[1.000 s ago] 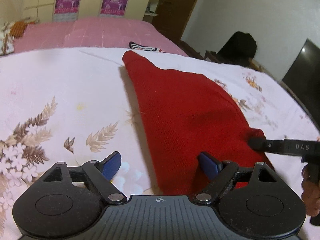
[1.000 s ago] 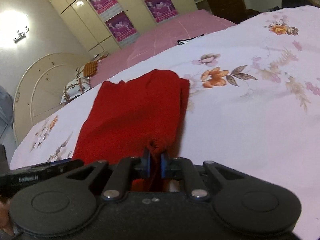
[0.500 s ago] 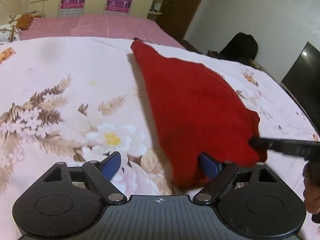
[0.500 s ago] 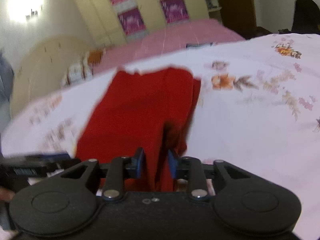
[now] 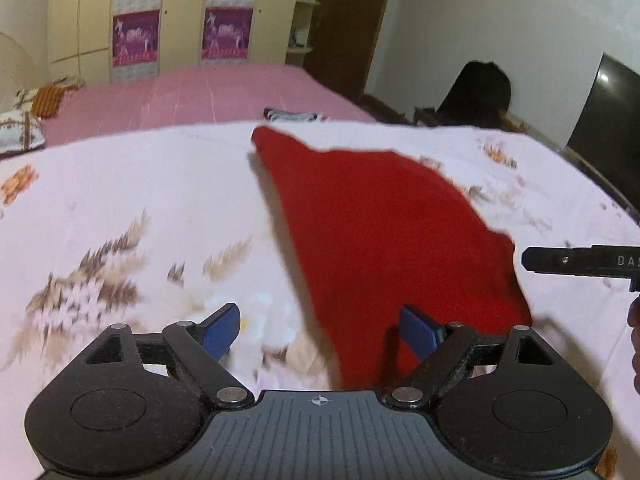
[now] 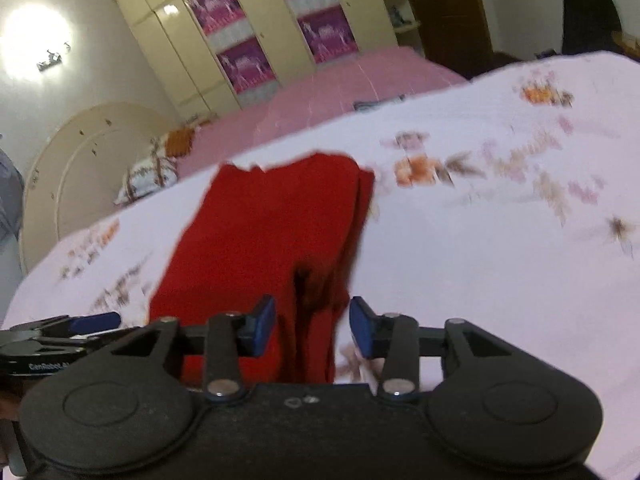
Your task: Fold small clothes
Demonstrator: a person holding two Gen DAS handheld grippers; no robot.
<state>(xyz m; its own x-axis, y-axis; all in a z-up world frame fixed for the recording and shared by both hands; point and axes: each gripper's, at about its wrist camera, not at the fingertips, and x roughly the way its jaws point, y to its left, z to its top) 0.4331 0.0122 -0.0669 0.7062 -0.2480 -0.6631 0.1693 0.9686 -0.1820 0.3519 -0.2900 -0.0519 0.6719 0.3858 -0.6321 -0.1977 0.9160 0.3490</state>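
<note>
A red knitted garment (image 5: 384, 232) lies folded on the white floral bedspread (image 5: 120, 200); it also shows in the right wrist view (image 6: 272, 232). My left gripper (image 5: 320, 328) is open and empty, just short of the garment's near left corner, its right finger over the cloth. My right gripper (image 6: 312, 326) is open, its jaws apart on either side of the garment's near right corner without pinching it. The right gripper's finger (image 5: 580, 262) shows at the right edge of the left wrist view. The left gripper (image 6: 60, 328) shows at the left edge of the right wrist view.
A pink sheet (image 5: 200, 96) covers the bed beyond the bedspread, with a striped cloth (image 5: 294, 114) on it and pillows (image 5: 20, 132) at the far left. Wardrobes (image 5: 180, 12) stand behind. A dark chair (image 5: 480, 96) and screen (image 5: 608, 120) are at the right.
My right gripper has opened and let go of the garment's corner, which now rests on the bedspread. Both grippers have drawn back and risen a little. The left gripper stayed open.
</note>
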